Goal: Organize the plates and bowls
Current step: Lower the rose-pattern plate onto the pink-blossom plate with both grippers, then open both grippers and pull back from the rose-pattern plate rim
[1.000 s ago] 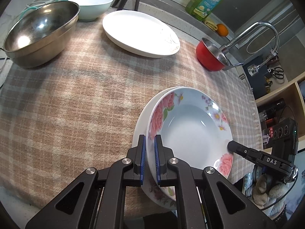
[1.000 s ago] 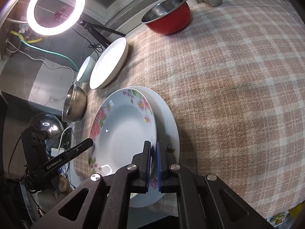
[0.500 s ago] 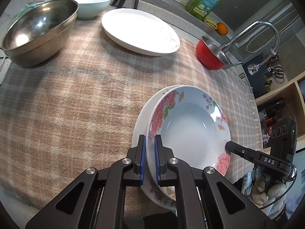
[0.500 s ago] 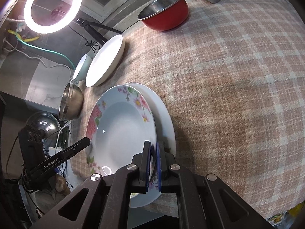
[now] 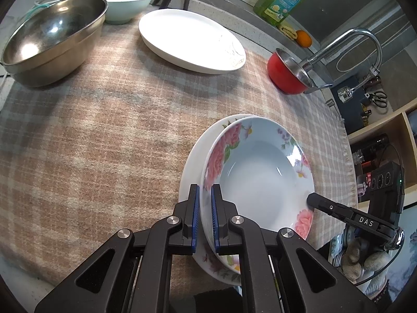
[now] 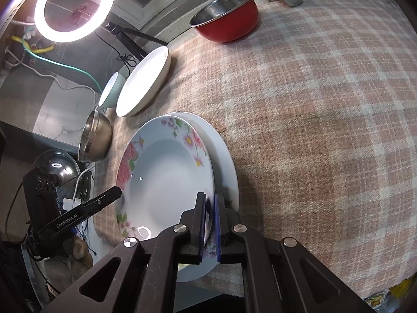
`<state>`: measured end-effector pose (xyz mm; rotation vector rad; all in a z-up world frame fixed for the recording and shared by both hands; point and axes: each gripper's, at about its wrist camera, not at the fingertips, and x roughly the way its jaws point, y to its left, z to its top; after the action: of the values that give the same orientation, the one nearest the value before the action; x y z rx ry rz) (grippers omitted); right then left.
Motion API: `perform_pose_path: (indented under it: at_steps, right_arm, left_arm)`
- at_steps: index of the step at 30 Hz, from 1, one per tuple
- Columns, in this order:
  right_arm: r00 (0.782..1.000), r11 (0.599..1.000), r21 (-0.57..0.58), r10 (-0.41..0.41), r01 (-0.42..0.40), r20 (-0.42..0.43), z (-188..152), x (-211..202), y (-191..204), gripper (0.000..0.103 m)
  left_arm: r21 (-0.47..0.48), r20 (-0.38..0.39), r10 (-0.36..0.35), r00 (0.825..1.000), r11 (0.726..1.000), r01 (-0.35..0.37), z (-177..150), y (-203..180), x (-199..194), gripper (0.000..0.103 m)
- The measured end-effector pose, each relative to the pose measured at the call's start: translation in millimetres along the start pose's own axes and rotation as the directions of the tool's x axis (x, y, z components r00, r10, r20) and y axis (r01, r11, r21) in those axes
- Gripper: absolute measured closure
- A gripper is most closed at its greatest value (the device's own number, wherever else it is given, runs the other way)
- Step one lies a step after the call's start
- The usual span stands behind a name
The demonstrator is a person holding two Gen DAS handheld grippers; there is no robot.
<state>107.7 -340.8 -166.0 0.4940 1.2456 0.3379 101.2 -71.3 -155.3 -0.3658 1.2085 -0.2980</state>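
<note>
- Tongs: your left tongs (image 5: 205, 215) and right tongs (image 6: 210, 224) both clamp the floral plate (image 5: 260, 180), lower centre.
- Lower it level onto the plate below (image 5: 190, 172), rims aligned.

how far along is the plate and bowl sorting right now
Early. In hand: both the left gripper and right gripper are clamped on opposite rims of the floral deep plate, sitting over a white floral plate. Left: the plain white plate, steel mixing bowl, pale white bowl and red pot sit apart on the checked cloth.
</note>
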Motion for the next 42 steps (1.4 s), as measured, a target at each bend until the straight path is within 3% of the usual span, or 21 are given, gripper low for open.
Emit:
perform_pose_path:
  at_steps: [15, 19, 32, 42]
  right_arm:
    - [0.999, 0.999, -0.029, -0.043, 0.043, 0.005, -0.7, 0.7, 10.0, 0.093]
    - [0.997, 0.997, -0.038, -0.068, 0.069, 0.034, -3.1, -8.2, 11.8, 0.079]
    - [0.993, 0.996, -0.032, -0.084, 0.087, 0.081, -0.4, -29.0, 15.3, 0.073]
    - [0.989, 0.994, -0.083, -0.066, 0.077, 0.133, 26.0, -44.3, 33.0, 0.073]
  left_arm:
    - [0.006, 0.003, 0.0, 1.0, 1.0, 0.0, 2.6, 2.2, -4.1, 0.093]
    - [-0.001, 0.018, 0.0, 1.0, 1.0, 0.0, 4.8, 7.1, -11.2, 0.092]
    - [-0.015, 0.054, -0.003, 0.999, 1.0, 0.004, 10.3, 15.1, -27.3, 0.092]
    - [-0.051, 0.105, 0.014, 0.994, 0.999, -0.008, 21.6, 20.2, -39.8, 0.092]
